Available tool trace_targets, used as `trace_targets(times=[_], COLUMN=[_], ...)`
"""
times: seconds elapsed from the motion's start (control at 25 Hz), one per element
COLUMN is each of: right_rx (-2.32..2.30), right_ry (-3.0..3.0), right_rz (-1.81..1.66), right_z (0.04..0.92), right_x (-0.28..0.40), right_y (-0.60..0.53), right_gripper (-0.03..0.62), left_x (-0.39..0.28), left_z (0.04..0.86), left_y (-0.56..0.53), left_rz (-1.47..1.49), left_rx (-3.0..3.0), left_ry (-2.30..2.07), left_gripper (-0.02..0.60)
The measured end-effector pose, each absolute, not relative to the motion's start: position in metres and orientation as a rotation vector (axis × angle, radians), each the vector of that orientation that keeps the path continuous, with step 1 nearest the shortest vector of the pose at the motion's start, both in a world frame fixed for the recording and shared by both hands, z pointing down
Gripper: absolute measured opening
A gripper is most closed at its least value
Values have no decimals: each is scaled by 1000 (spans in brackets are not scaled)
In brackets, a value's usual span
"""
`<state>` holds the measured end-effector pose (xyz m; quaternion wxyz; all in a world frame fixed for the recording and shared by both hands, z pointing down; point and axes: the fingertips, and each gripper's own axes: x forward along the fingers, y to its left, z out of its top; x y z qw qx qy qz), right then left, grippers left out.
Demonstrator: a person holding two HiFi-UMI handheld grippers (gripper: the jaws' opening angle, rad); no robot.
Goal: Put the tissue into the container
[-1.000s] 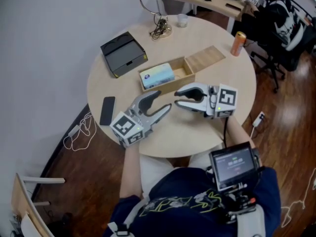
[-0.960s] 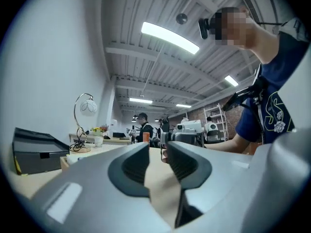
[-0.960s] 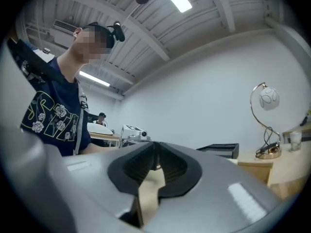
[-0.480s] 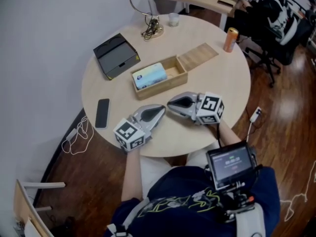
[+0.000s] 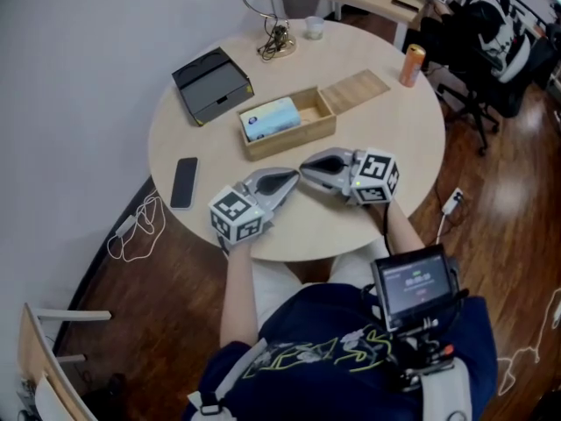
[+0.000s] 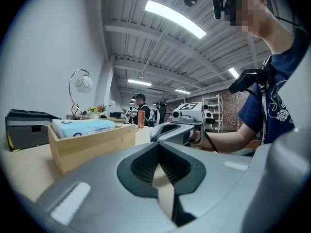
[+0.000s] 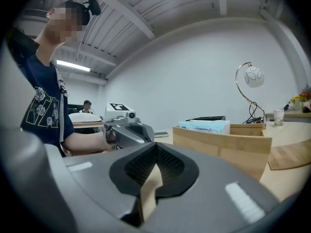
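The tissue pack [image 5: 270, 117], pale blue and white, lies in the left half of the open wooden box [image 5: 308, 131] at the table's middle. The box's lid [image 5: 355, 92] lies flat behind it to the right. My left gripper [image 5: 295, 181] rests low over the table's front part, shut with nothing in it. My right gripper [image 5: 304, 167] is shut and empty too, its tip almost meeting the left one's. The left gripper view has the tissue pack [image 6: 82, 126] in the box [image 6: 92, 147] to the left of the closed jaws. From the right gripper view the box [image 7: 228, 143] stands ahead on the right.
A black case [image 5: 210, 84] and a phone [image 5: 184, 182] lie on the table's left. A lamp [image 5: 273, 11], a cup [image 5: 314, 27] and an orange can [image 5: 411, 65] stand at the far edge. A person sits in a chair at the back right.
Both grippers have sunk toward the table top. The left jaws, wide open a second ago, have shut; the right jaws have closed the small gap they had.
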<state>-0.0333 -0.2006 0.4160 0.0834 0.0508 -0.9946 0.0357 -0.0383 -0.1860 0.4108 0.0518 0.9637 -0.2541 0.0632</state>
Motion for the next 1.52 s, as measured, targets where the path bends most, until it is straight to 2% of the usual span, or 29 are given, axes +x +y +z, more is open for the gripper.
trace_targets(times=[0.32,0.64,1.52], right_rx=[221,202,216], right_ry=[-2966,-2961,-2978], right_rz=[110,96,93], right_z=[416,418,410], right_x=[-27,-35,-33], right_y=[-207,-198,-204], right_gripper=[6,6,6], left_x=[-35,-58,-54], left_z=[408,413,408], left_y=[-187,-187,-194], left_rz=[194,184,188], left_rx=[2929,2862,2859], left_ry=[-776,-970,-967], left_gripper=[3,3,3])
